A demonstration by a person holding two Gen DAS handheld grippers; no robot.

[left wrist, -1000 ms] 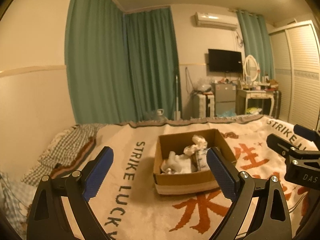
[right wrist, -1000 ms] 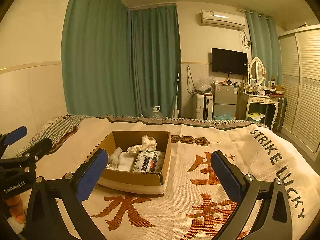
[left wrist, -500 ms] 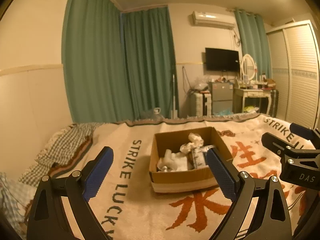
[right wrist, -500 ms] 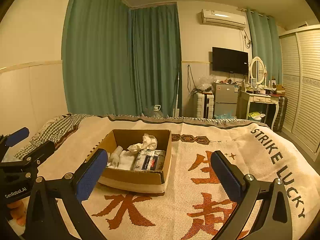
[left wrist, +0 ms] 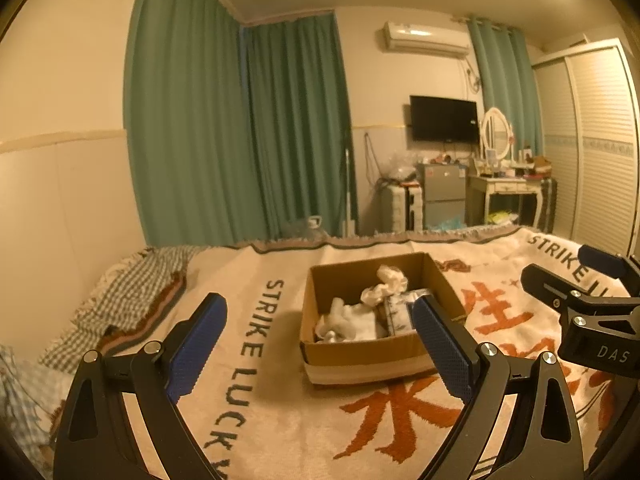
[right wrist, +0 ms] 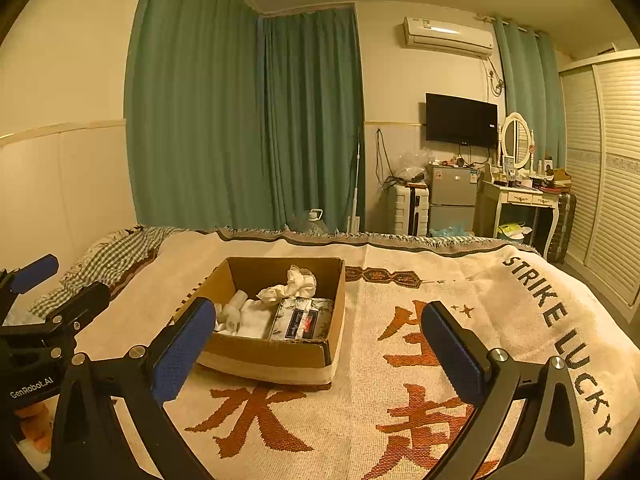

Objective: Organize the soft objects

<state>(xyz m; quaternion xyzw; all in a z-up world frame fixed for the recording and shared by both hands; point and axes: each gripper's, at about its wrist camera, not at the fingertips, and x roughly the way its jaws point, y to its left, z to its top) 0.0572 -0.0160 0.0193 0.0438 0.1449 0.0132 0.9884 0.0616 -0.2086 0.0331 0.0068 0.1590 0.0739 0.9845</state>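
An open cardboard box (left wrist: 362, 356) (right wrist: 276, 354) sits on the bed blanket. Inside lie white rolled cloths (right wrist: 244, 314), a crumpled white cloth (right wrist: 294, 282) (left wrist: 386, 284) and a printed tissue pack (right wrist: 302, 318). My left gripper (left wrist: 320, 354) is open and empty, held above the blanket in front of the box. My right gripper (right wrist: 316, 354) is open and empty, in front of the box to its right. Each gripper shows at the edge of the other's view: the right gripper (left wrist: 576, 276) and the left gripper (right wrist: 56, 280).
The cream blanket (right wrist: 460, 292) with orange characters and "STRIKE LUCKY" covers the bed. A checked cloth (left wrist: 136, 284) lies at the left edge by the wall. Green curtains, a suitcase, small fridge, TV and dressing table (right wrist: 520, 200) stand beyond the bed.
Both views have drifted slightly; the box sits a little further left and higher in the left wrist view. Both grippers stay open and empty.
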